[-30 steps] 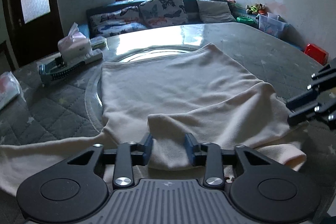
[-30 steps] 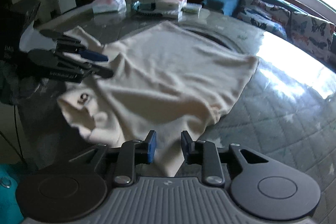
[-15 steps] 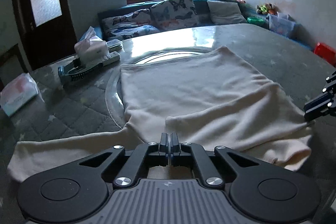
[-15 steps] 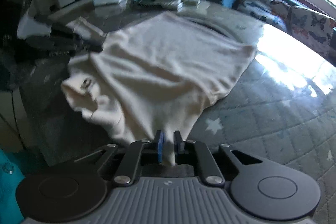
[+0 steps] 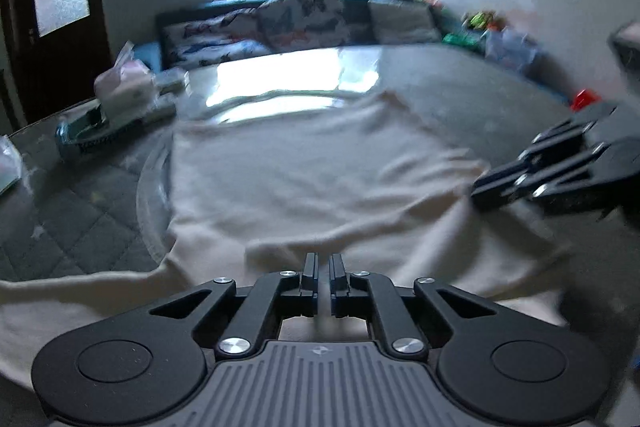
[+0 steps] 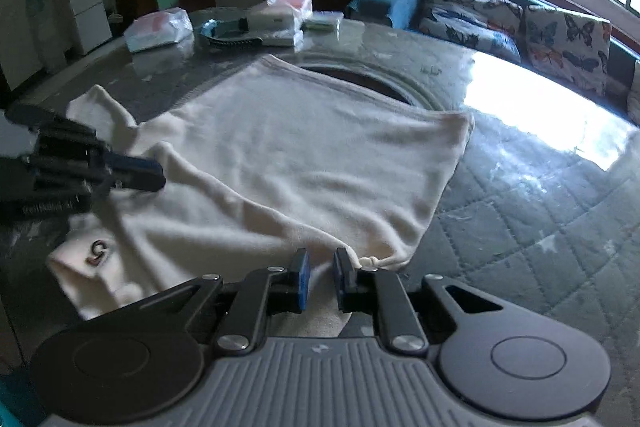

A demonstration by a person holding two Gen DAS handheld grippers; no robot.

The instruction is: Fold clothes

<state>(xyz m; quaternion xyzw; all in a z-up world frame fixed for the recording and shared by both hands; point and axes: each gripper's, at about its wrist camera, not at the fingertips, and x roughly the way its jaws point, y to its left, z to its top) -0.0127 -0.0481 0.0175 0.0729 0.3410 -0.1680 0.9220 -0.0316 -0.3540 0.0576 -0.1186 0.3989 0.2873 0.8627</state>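
Observation:
A cream garment (image 5: 300,179) lies spread across the quilted table (image 5: 60,227), one sleeve trailing off to the left. My left gripper (image 5: 324,261) sits at its near edge. The jaws are opening a sliver, with a thin fold of cloth still pinched between them. In the right wrist view the same garment (image 6: 304,155) shows a small dark logo (image 6: 98,253) at its near left corner. My right gripper (image 6: 321,259) is shut on a bunched corner of the hem. Each gripper appears in the other's view: the right gripper (image 5: 476,193) and the left gripper (image 6: 160,175).
A tissue box (image 6: 280,11), a plastic bag (image 6: 158,29) and a blue tray (image 6: 228,35) sit at the table's far side. A round glass turntable (image 6: 360,75) lies partly under the garment. A sofa with butterfly cushions (image 6: 520,23) runs under the window.
Both grippers went from open to closed on the garment's near edge. The left jaws then parted slightly. The right gripper moved in toward the cloth, which now bunches at its tips.

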